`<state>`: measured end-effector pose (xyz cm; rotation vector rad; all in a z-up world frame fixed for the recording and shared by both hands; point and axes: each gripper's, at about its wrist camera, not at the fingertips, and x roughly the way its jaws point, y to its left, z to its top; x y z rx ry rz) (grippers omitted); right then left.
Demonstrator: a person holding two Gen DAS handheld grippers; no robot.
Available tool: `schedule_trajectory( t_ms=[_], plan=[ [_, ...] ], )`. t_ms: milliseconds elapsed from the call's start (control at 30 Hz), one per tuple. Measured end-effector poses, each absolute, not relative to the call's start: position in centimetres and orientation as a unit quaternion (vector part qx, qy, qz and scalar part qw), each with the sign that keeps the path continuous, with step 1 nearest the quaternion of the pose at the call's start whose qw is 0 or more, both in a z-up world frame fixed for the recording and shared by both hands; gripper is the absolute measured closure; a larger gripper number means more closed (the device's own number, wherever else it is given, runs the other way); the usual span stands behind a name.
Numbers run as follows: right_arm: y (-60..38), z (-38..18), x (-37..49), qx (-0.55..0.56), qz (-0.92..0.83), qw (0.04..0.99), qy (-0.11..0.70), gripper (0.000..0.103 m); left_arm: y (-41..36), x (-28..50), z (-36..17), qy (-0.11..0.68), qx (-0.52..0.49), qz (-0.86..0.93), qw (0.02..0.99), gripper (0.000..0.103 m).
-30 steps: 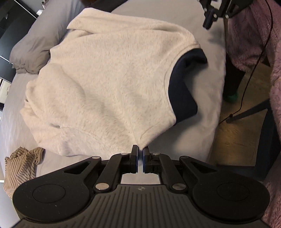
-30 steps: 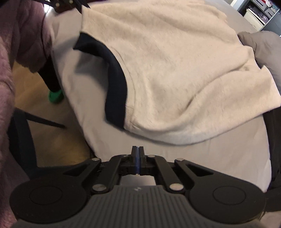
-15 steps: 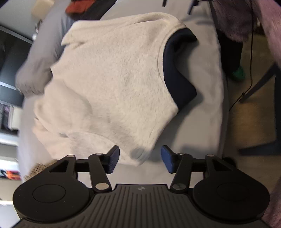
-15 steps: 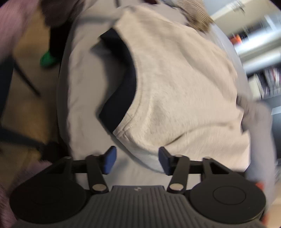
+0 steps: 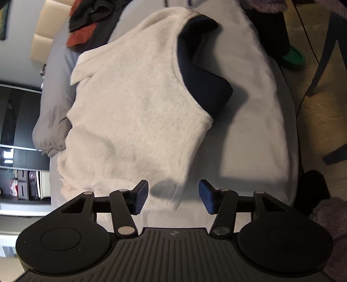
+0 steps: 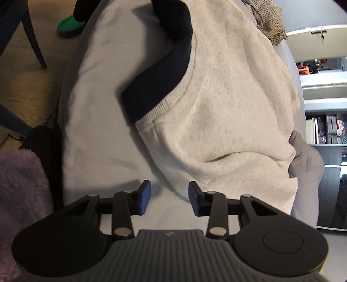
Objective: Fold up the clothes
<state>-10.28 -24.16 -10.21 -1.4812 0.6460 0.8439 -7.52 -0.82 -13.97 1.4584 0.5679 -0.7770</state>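
A cream fleece sweatshirt [image 5: 134,117] with a dark navy lining [image 5: 201,80] lies spread on the grey bed sheet [image 5: 256,130]. My left gripper [image 5: 173,198] is open and empty, its jaws just above the sweatshirt's near corner. In the right wrist view the same sweatshirt [image 6: 227,112] and its navy lining [image 6: 160,73] lie ahead. My right gripper [image 6: 167,198] is open and empty, over the sheet beside the sweatshirt's near hem.
A grey pillow [image 5: 49,134] lies at the sweatshirt's left side. Dark and red clothes [image 5: 86,23] are piled at the bed's far end. A striped garment [image 6: 269,19] lies beyond the sweatshirt. The wooden floor [image 5: 321,104], chair legs and a green slipper [image 6: 69,25] are beside the bed.
Both grippers were shut one second ago and have opened, letting go of the sweatshirt, which now lies flat. Both views have rotated and pulled back slightly.
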Motion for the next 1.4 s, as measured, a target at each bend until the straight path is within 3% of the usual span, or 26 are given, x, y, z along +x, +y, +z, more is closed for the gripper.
schedule_trajectory(
  t_ms=[367, 433, 467, 500, 600, 733, 1000, 1167, 1400],
  plan=[
    [-23.0, -12.3, -6.7, -0.702, 0.402, 0.540, 0.231, 0.062, -1.4, -5.0, -15.9, 0.253, 0.647, -0.327, 0.641, 0.053],
    [-22.8, -12.4, -6.2, -0.702, 0.414, 0.527, 0.242, 0.069, -1.4, -4.7, -16.0, 0.258, 0.643, -0.324, 0.644, 0.059],
    [-22.7, -12.4, -5.9, -0.701, 0.420, 0.520, 0.249, 0.081, -1.4, -4.5, -16.1, 0.262, 0.641, -0.323, 0.646, 0.065],
    [-22.7, -12.4, -5.8, -0.701, 0.423, 0.516, 0.252, 0.085, -1.5, -4.3, -16.1, 0.266, 0.638, -0.322, 0.647, 0.069],
    [-22.8, -12.0, -5.7, -0.703, 0.419, 0.515, 0.254, 0.094, -1.3, -3.8, -15.5, 0.285, 0.621, -0.328, 0.652, 0.089],
    [-23.3, -10.5, -5.6, -0.691, 0.400, 0.534, 0.277, 0.096, -0.9, -3.9, -14.1, 0.298, 0.606, -0.324, 0.662, 0.097],
    [-23.2, -8.1, -6.5, -0.650, 0.376, 0.557, 0.354, 0.098, -1.1, -5.6, -11.0, 0.335, 0.583, -0.330, 0.663, 0.100],
    [-23.2, -7.2, -8.5, -0.617, 0.422, 0.524, 0.408, 0.103, -0.2, -8.2, -9.9, 0.372, 0.570, -0.357, 0.639, 0.103],
    [-24.9, -6.9, -12.1, -0.629, 0.378, 0.567, 0.374, 0.100, 0.2, -9.8, -10.7, 0.314, 0.603, -0.343, 0.648, 0.103]
  ],
)
